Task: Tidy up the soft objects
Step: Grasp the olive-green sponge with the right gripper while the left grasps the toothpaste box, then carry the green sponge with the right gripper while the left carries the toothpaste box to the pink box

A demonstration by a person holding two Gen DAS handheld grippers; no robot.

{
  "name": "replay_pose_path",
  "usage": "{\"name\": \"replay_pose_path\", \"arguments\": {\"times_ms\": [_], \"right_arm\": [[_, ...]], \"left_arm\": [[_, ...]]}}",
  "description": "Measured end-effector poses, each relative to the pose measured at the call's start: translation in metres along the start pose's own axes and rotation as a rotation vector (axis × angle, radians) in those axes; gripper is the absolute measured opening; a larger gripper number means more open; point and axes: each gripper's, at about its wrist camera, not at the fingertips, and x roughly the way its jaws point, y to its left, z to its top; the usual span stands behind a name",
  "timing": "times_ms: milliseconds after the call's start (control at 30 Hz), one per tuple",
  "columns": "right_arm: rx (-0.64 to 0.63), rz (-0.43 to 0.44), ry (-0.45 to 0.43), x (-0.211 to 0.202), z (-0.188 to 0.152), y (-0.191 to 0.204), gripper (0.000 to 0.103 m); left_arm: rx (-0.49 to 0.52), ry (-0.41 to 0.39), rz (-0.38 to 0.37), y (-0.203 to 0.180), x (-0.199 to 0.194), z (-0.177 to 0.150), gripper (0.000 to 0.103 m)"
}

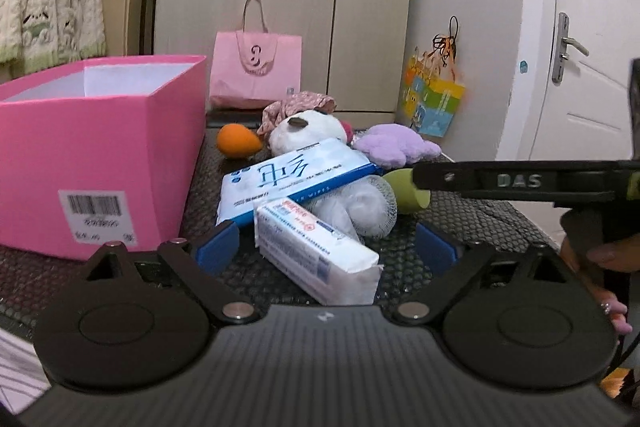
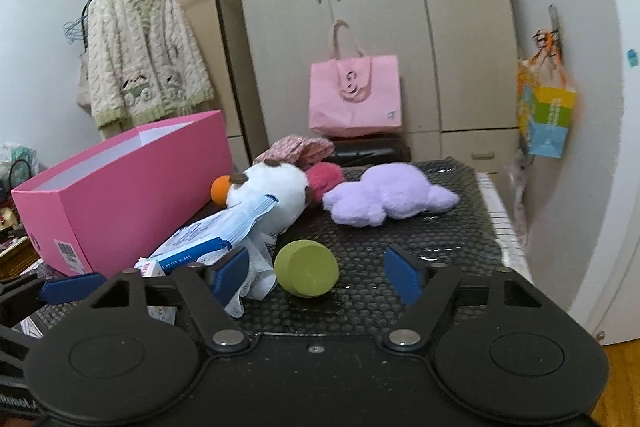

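On the dark mesh-covered table my left gripper stands open, its blue pads either side of a white tissue pack without pressing it. Behind that pack, a blue wet-wipes pack rests on a white plush toy. My right gripper is open around a green egg-shaped sponge, with a gap at both pads. Its black finger crosses the left wrist view above the green sponge. A purple plush, an orange sponge and a floral cap lie further back.
An open pink box stands at the left of the table. A pink tote bag leans on the beige wardrobe behind. A colourful bag hangs at the right by a white door. A person's hand grips the right tool.
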Motion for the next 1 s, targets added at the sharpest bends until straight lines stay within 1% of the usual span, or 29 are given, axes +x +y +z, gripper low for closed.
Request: {"name": "replay_pose_path", "arguments": {"times_ms": [67, 133, 200, 267, 333, 367, 400, 433, 467, 600, 667, 767, 800, 833, 867, 900, 933, 1000], "right_arm": [[0.003, 0.011, 0.02, 0.01, 0.001, -0.001, 0.068], [0.011, 0.016, 0.041, 0.018, 0.001, -0.003, 0.065], [0.023, 0.021, 0.061, 0.025, 0.002, -0.005, 0.063], [0.038, 0.026, 0.074, 0.03, 0.002, -0.007, 0.063], [0.046, 0.025, 0.086, 0.035, 0.002, -0.009, 0.063], [0.046, 0.024, 0.093, 0.037, 0.002, -0.009, 0.063], [0.044, 0.03, 0.099, 0.038, 0.002, -0.009, 0.06], [0.038, 0.043, 0.101, 0.038, 0.002, -0.008, 0.046], [0.036, 0.056, 0.098, 0.037, 0.002, -0.008, 0.043], [-0.005, 0.048, 0.091, 0.035, 0.002, -0.001, 0.043], [-0.035, 0.038, 0.095, 0.036, 0.001, 0.003, 0.044], [-0.064, 0.036, 0.109, 0.039, 0.0, 0.006, 0.046], [-0.064, 0.04, 0.119, 0.04, 0.0, 0.007, 0.046], [-0.066, 0.035, 0.123, 0.042, 0.0, 0.007, 0.045], [-0.067, 0.036, 0.124, 0.043, -0.001, 0.007, 0.044], [-0.065, 0.031, 0.117, 0.042, -0.001, 0.007, 0.044], [-0.067, 0.03, 0.11, 0.041, -0.002, 0.008, 0.043], [-0.067, 0.027, 0.095, 0.037, -0.003, 0.009, 0.043]], "left_arm": [[-0.006, 0.014, 0.016, 0.002, 0.006, 0.0, 0.084], [-0.027, 0.04, 0.003, 0.006, 0.012, 0.0, 0.068], [-0.064, 0.06, -0.018, 0.012, 0.017, -0.002, 0.059], [-0.096, 0.066, -0.04, 0.017, 0.018, -0.003, 0.055], [-0.087, 0.074, -0.035, 0.018, 0.018, -0.002, 0.047], [-0.071, 0.082, -0.023, 0.018, 0.017, -0.002, 0.045], [-0.062, 0.088, -0.016, 0.019, 0.016, -0.001, 0.044], [-0.063, 0.094, -0.016, 0.02, 0.016, 0.0, 0.044], [-0.071, 0.101, -0.019, 0.022, 0.016, 0.001, 0.044], [-0.096, 0.118, -0.003, 0.023, 0.025, 0.0, 0.044], [-0.11, 0.132, 0.003, 0.022, 0.03, -0.001, 0.046], [-0.093, 0.115, 0.016, 0.017, 0.032, -0.001, 0.046], [-0.082, 0.116, 0.023, 0.016, 0.033, -0.001, 0.044], [-0.074, 0.116, 0.03, 0.015, 0.033, -0.002, 0.036], [-0.068, 0.116, 0.035, 0.015, 0.033, -0.002, 0.033], [-0.067, 0.115, 0.028, 0.015, 0.032, -0.002, 0.03], [-0.072, 0.117, 0.02, 0.017, 0.031, -0.002, 0.024], [-0.071, 0.117, 0.016, 0.018, 0.029, -0.002, 0.02]]}}
